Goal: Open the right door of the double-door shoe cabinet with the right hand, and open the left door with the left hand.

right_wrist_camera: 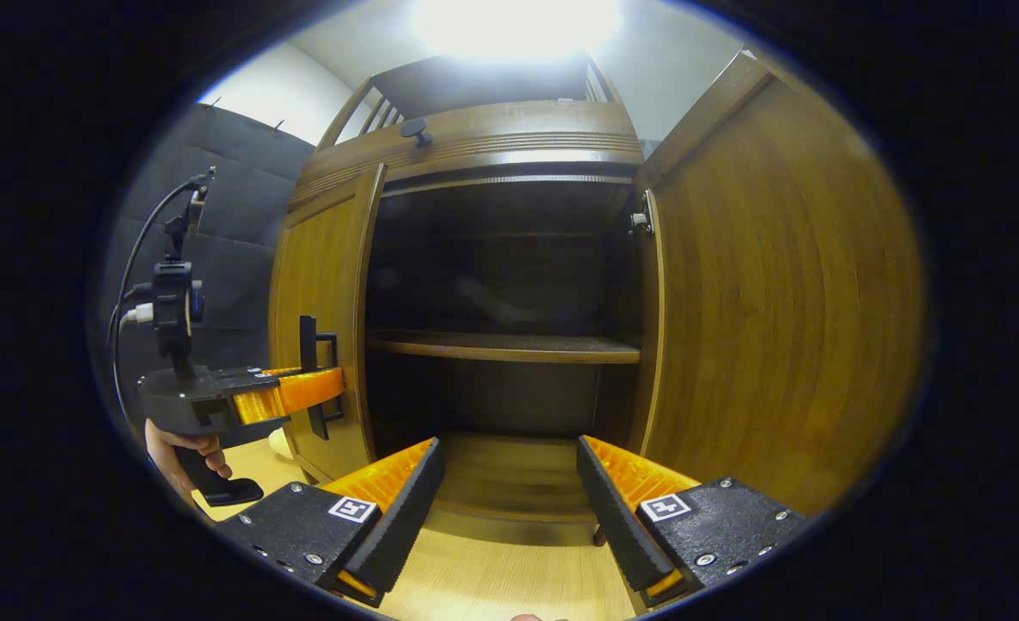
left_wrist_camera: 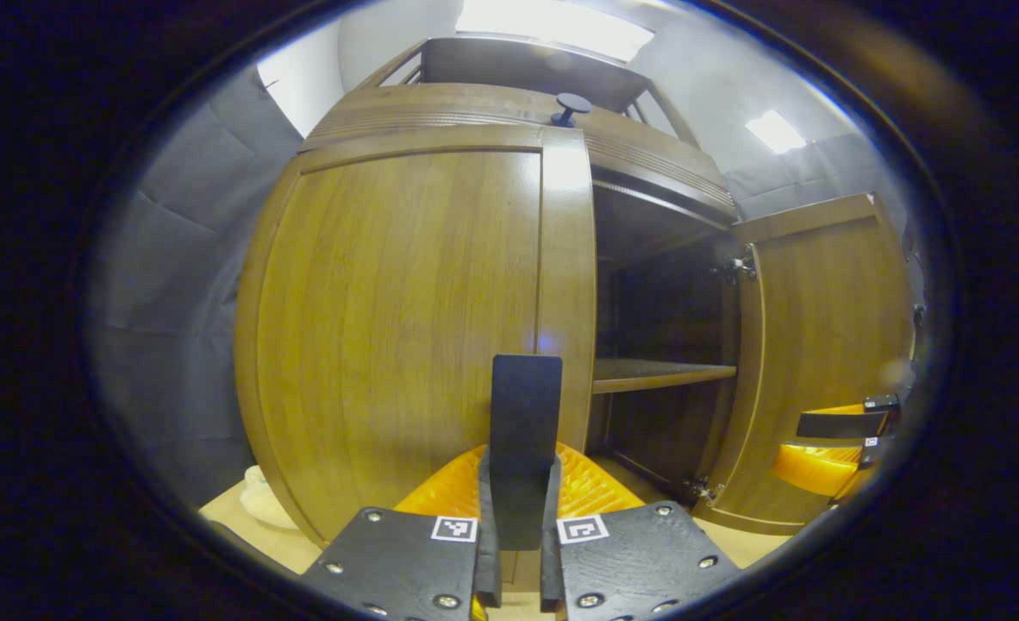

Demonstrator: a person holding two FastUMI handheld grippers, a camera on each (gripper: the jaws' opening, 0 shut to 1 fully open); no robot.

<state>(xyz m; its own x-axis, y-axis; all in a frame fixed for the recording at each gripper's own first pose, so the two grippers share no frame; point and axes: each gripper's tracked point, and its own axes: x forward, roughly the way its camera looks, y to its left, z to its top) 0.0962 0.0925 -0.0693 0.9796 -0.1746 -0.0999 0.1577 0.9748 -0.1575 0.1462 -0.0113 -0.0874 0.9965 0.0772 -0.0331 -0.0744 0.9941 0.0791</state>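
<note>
Your left claw [left_wrist_camera: 522,448] is clamped narrow on the dark handle [left_wrist_camera: 525,405] of the left door [left_wrist_camera: 406,328], which sits shut or nearly so. Your right claw [right_wrist_camera: 509,509] gapes wide, holding nothing, facing the cabinet's open interior and shelf [right_wrist_camera: 509,348]. The right door [right_wrist_camera: 777,293] stands swung open beside it. Cabinet sits on a light wood tabletop [right_wrist_camera: 492,586].

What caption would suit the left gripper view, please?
Left gripper shut on the closed left door's handle; right door already open.
</note>
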